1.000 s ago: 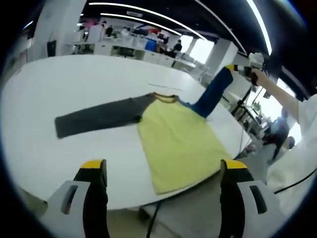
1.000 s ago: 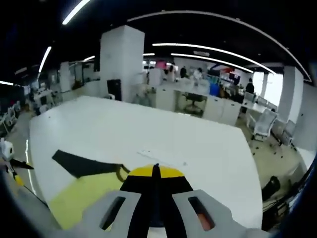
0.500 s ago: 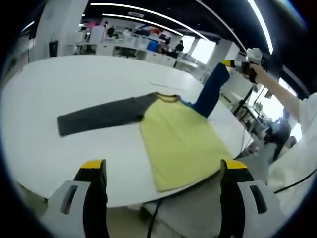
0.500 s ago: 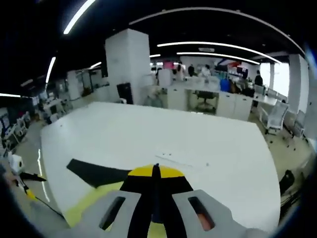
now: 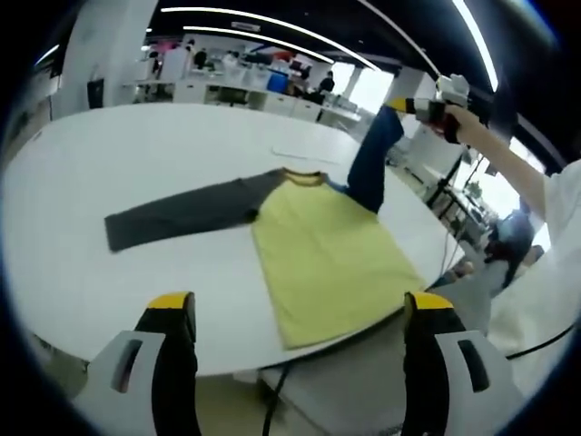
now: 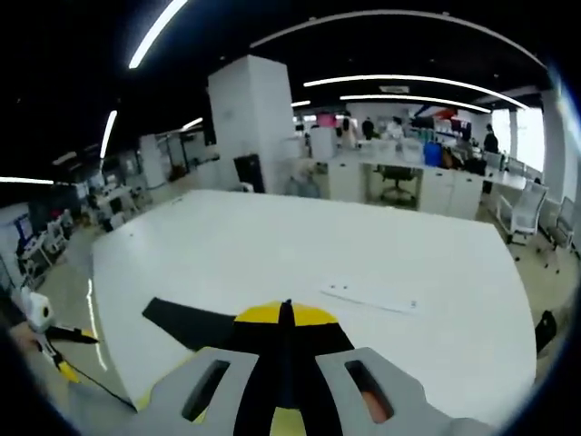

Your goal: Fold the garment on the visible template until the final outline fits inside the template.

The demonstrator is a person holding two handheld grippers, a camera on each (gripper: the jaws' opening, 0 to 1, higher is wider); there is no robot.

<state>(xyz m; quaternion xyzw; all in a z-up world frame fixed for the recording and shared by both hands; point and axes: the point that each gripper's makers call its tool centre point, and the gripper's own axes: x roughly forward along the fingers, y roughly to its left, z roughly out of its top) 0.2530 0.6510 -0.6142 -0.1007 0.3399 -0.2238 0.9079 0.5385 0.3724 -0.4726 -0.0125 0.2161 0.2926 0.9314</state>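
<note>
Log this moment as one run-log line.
phase: folding sleeve | right gripper: shut on blue sleeve, lifted above white table | left gripper: open, clear of shirt | grey sleeve: flat

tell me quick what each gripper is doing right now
Left gripper: open, holding nothing.
Right gripper: shut on the blue fabric sleeve, lifted off the white table.

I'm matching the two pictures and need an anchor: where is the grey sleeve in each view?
Left gripper view: grey sleeve lies flat, left of centre, left of the yellow body.
Right gripper view: lower left, its inner end behind the jaws.
Shared landmark: white table.
</note>
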